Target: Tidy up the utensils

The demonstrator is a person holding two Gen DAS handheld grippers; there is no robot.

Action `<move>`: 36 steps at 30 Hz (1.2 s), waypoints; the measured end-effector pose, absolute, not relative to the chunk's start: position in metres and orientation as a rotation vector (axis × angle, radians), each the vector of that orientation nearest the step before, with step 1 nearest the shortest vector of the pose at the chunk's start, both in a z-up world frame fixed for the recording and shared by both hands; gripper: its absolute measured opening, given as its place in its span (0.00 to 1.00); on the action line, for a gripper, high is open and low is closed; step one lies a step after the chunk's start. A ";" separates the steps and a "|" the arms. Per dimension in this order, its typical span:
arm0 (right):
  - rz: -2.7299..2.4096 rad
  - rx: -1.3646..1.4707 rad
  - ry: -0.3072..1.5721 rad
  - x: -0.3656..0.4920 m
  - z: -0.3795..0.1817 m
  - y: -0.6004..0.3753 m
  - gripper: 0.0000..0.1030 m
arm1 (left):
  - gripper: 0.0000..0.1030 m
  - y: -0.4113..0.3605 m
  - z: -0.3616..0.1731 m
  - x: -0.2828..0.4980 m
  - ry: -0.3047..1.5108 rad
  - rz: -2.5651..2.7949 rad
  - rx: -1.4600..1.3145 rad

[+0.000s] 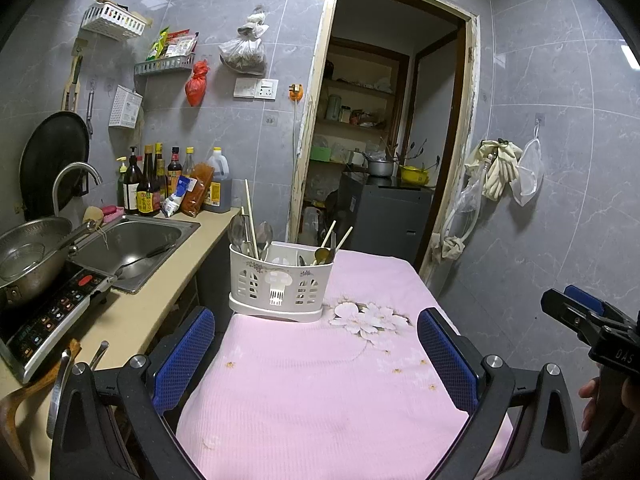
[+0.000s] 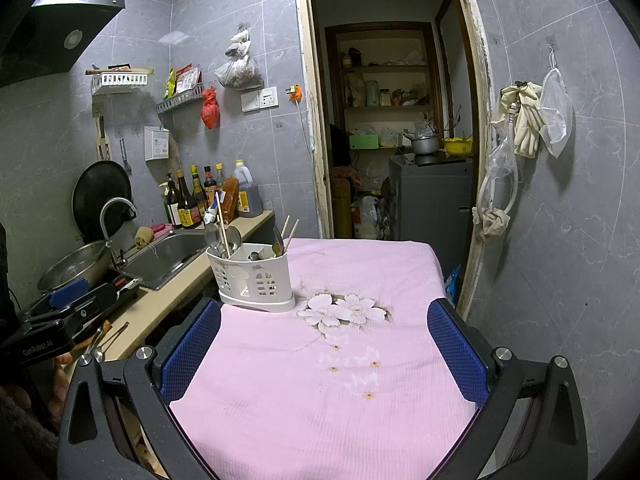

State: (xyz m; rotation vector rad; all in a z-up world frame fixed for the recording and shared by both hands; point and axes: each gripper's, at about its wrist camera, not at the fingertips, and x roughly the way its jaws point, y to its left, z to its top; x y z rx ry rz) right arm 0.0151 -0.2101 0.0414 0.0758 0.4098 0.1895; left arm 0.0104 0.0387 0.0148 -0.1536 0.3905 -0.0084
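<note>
seemingly done: spoons and chopsticks stood in the white slotted plastic utensil holder (image 1: 280,280) at the pink cloth-covered table (image 1: 320,392)'s far-left edge (nothing loose); left gripper (image 1: 316,356) and right gripper (image 2: 324,352) gaped empty.

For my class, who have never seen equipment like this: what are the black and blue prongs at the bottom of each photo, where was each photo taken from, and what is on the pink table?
The prongs belong to two hand-held grippers; no robot is present. Each carries a wide-angle camera looking forward between its own fingers. One photo comes from the left gripper, the other from the right gripper. Both are wide open and hold nothing. Each camera also glimpses the other gripper at its picture's edge. On the pink cloth stands a white utensil holder containing spoons and chopsticks, beside the cloth's printed flower. To the left is a counter with a sink.
</note>
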 end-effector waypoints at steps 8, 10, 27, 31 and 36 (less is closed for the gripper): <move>0.190 0.075 0.410 0.015 0.042 -0.210 0.99 | 0.99 0.039 0.016 0.012 0.392 -0.009 -0.154; 0.190 0.075 0.410 0.014 0.042 -0.210 0.99 | 0.99 0.039 0.016 0.011 0.392 -0.009 -0.155; 0.190 0.072 0.417 0.015 0.038 -0.206 0.99 | 0.99 0.041 0.016 0.011 0.395 -0.009 -0.157; 0.190 0.072 0.417 0.015 0.039 -0.205 0.99 | 0.99 0.042 0.016 0.012 0.395 -0.009 -0.157; 0.192 0.068 0.423 0.013 0.031 -0.203 0.99 | 0.99 0.042 0.016 0.011 0.397 -0.001 -0.151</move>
